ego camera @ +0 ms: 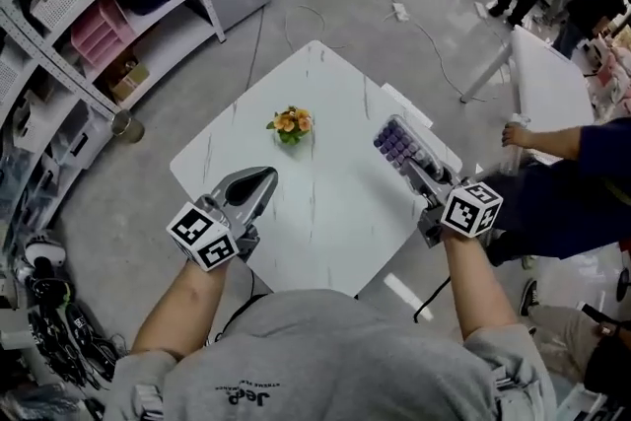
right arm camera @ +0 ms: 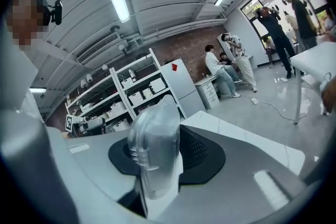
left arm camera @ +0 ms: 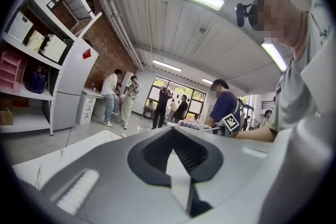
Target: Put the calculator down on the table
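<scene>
Grey floor, metal shelving, brick wall

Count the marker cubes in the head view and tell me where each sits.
2. One marker cube sits on the left claw, lower left; the other on the right claw, lower right, which grips the calculator.

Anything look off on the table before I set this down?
Nothing stands out: the flowers stand upright on the table, and the calculator is held in the right gripper over its right edge.
</scene>
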The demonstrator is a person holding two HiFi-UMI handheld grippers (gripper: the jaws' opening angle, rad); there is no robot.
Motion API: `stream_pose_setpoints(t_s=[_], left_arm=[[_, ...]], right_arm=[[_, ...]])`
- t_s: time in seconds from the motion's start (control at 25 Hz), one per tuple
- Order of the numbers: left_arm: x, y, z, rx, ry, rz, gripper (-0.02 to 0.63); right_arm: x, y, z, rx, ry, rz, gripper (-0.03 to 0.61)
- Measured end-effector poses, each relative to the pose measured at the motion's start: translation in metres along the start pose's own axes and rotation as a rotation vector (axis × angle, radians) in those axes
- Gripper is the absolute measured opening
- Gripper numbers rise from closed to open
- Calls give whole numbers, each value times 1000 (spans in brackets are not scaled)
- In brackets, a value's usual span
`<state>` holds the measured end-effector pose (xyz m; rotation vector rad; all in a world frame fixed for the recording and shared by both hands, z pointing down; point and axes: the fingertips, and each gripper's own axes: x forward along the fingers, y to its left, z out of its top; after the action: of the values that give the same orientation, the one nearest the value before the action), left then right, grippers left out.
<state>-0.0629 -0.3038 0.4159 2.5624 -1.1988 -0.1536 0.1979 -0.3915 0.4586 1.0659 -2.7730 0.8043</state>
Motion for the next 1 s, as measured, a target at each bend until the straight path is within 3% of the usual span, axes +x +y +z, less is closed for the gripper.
stream_pose_setpoints(t_s=[0.12, 0.48, 0.64, 1.0], left_arm=[[15, 26, -14, 11, 17, 12, 61], [71, 92, -43, 40, 42, -69, 61], [85, 115, -54, 14, 32, -81, 61], [100, 142, -76, -17, 36, -95, 61]], right_arm=[[48, -31, -11, 34, 45, 16, 129], [152, -108, -56, 257, 197, -28, 129], [183, -138, -76, 336, 266, -40, 129], [236, -163, -103, 480, 394, 68, 130]])
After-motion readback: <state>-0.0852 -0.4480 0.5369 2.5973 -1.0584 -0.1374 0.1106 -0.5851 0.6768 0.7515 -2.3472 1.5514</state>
